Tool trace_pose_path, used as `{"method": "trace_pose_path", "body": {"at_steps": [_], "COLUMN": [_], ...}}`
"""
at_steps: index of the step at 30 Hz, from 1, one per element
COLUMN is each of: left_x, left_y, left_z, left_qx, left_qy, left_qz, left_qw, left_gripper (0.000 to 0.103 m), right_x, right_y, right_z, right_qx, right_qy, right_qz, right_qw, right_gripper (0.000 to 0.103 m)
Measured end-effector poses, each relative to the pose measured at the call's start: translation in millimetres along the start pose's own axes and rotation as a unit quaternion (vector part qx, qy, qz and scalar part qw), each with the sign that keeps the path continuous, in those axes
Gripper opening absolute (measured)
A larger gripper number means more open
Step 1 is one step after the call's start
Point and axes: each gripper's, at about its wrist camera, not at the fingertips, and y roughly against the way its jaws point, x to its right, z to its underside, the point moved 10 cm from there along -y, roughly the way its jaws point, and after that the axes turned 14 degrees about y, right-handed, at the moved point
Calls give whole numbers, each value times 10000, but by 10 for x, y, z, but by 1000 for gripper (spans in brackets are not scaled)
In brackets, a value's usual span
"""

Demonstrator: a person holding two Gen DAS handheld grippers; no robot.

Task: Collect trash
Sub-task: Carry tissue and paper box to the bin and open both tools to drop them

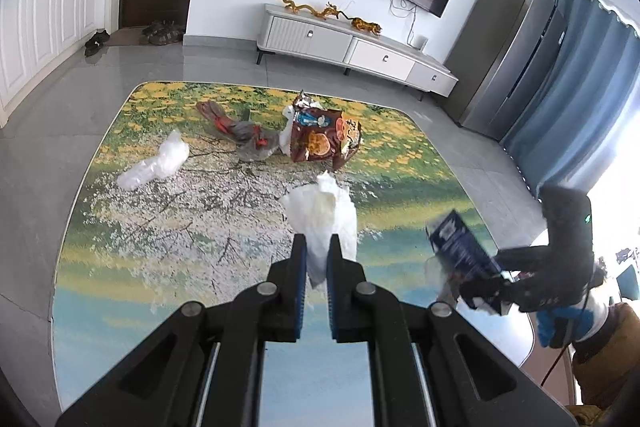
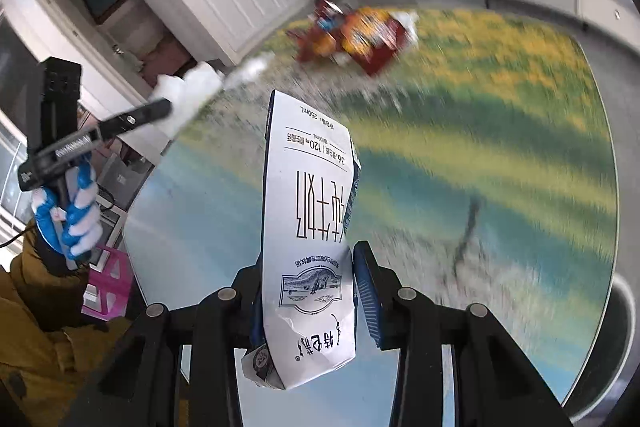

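Both grippers are loaded, each with one piece of trash, above the table (image 1: 80,267).

Left gripper (image 1: 316,259): jaws pinched right down on a crumpled tissue (image 1: 324,211), which sticks up past the fingertips. We read the tight pinch as needed because the tissue is thin and soft.

Right gripper (image 2: 308,287): jaws part open, pads clamped on the flat sides of a squashed carton (image 2: 304,219). It is held near its lower end, so most of it projects forward. The flattened body gives the pads broad faces to press on.

Trash left on the table: a snack bag (image 1: 324,139), a grey wrapper (image 1: 248,139) just beside it, and a clear bag (image 1: 156,163) apart to the left.

View differences:
- Left wrist view is sharp. It shows all three remaining pieces, and the right gripper from outside with the carton's dark blue side.
- Right wrist view is smeared across the tabletop. Only the snack bag shows there, as a blur. It does give the carton's white printed face, the gloved left hand (image 2: 76,211), and a pink crate (image 2: 108,287) below the table edge.

No bin is seen in either view. We judge the crate a possible drop point, unconfirmed.
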Motion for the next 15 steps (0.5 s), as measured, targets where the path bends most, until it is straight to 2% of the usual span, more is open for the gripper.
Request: {"method": "trace_pose_path", "body": {"at_steps": [6, 15], "left_x": [3, 29], "left_y": [-85, -208], "left_z": [51, 125], "left_qx": [-119, -292], "left_qy": [46, 49], "left_qz": [7, 29], "left_qw": [9999, 9996], "left_gripper": [8, 8], "right_x": [190, 325], "right_y": [-12, 167], "right_z": [203, 349], "right_qx": [-25, 278], "right_qy": [-330, -737], "right_qz": [37, -133], "right_qw": [9994, 9968], "right_gripper": [38, 38]}}
